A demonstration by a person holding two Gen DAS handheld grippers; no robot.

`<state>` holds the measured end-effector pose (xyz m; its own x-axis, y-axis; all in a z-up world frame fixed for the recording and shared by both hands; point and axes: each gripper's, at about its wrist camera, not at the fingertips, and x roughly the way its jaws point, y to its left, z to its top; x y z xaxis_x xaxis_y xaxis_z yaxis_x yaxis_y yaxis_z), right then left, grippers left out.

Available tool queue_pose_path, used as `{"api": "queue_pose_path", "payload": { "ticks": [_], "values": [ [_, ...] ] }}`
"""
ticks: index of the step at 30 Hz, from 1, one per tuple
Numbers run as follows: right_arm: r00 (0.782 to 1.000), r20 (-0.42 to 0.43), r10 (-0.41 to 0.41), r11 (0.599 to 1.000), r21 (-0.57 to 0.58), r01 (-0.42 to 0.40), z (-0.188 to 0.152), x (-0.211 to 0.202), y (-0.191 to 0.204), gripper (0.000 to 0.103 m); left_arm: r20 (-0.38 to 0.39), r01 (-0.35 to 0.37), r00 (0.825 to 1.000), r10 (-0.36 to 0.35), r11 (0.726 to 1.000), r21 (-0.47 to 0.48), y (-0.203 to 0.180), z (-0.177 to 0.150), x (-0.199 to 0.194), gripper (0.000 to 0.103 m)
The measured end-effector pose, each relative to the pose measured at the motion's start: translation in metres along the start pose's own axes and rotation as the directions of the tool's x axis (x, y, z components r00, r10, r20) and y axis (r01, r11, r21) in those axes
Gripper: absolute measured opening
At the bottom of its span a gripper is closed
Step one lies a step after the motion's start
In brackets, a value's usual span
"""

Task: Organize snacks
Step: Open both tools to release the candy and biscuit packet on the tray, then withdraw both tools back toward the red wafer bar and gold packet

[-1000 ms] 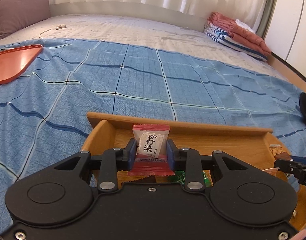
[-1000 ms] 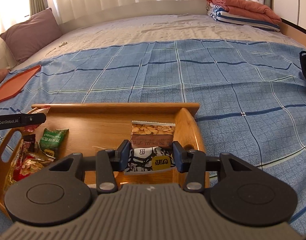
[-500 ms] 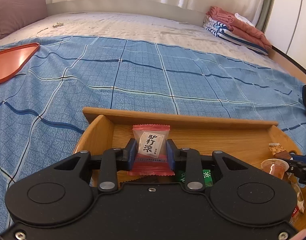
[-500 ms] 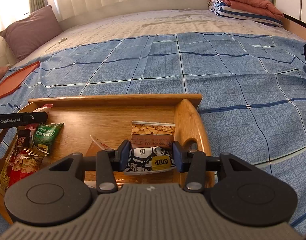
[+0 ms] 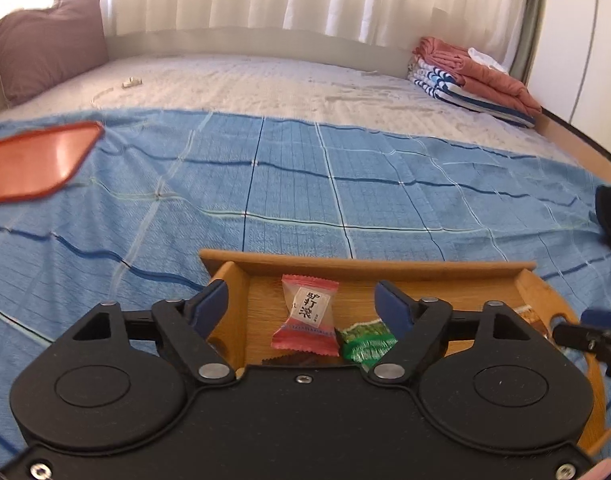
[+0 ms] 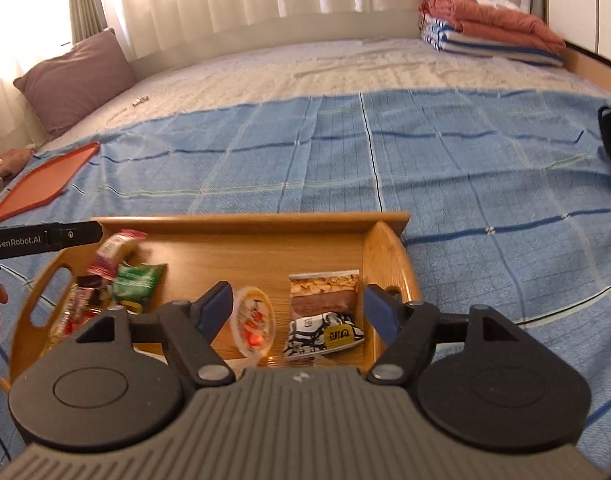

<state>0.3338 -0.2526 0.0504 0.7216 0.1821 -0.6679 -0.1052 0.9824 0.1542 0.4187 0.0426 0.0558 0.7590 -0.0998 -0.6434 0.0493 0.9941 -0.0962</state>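
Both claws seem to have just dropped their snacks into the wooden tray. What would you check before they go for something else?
1. Left gripper clear of the pink packet: ok, jaws opening, pads off it.
2. Right gripper clear of the peanut bar packet: ok, jaws opening, pads apart from it.
3. Both packets inside the wooden tray: ok.
4. Jelly cup clear of the right gripper's fingers: cannot tell, it sits close to one pad.
5. Snacks still outside the tray: cannot tell; none show on the blue blanket.
6. Orange tray holds anything: cannot tell.
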Motion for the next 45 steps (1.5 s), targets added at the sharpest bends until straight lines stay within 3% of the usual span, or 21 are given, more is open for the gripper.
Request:
{"api": "queue_pose_path", "payload": {
  "ticks": [11, 28, 36, 45],
  "values": [
    [0.997, 0.074, -0.002, 0.996, -0.093, 0.009, 0.004, -0.085, 0.033, 0.085, 0.035, -0.016, 0.999, 0.014, 0.997, 0.070, -0.019, -0.005, -0.103, 0.087],
    [0.992, 0.112, 0.050, 0.975, -0.219, -0.025, -0.042, -0.221, 0.078, 0.089, 0.117, 0.052, 0.991, -0.069, 0.988, 0.142, -0.045, -0.045, -0.282, 0.091],
    [0.991, 0.096, 0.097, 0.971, -0.228, -0.073, -0.080, -0.243, 0.073, 0.092, 0.149, 0.073, 0.983, -0.103, 0.978, 0.194, -0.056, -0.087, -0.325, 0.092],
    [0.990, 0.087, 0.110, 0.953, -0.291, -0.080, -0.129, -0.238, 0.070, 0.102, 0.149, 0.078, 0.982, -0.113, 0.972, 0.221, -0.053, -0.130, -0.328, 0.095]
  ]
}}
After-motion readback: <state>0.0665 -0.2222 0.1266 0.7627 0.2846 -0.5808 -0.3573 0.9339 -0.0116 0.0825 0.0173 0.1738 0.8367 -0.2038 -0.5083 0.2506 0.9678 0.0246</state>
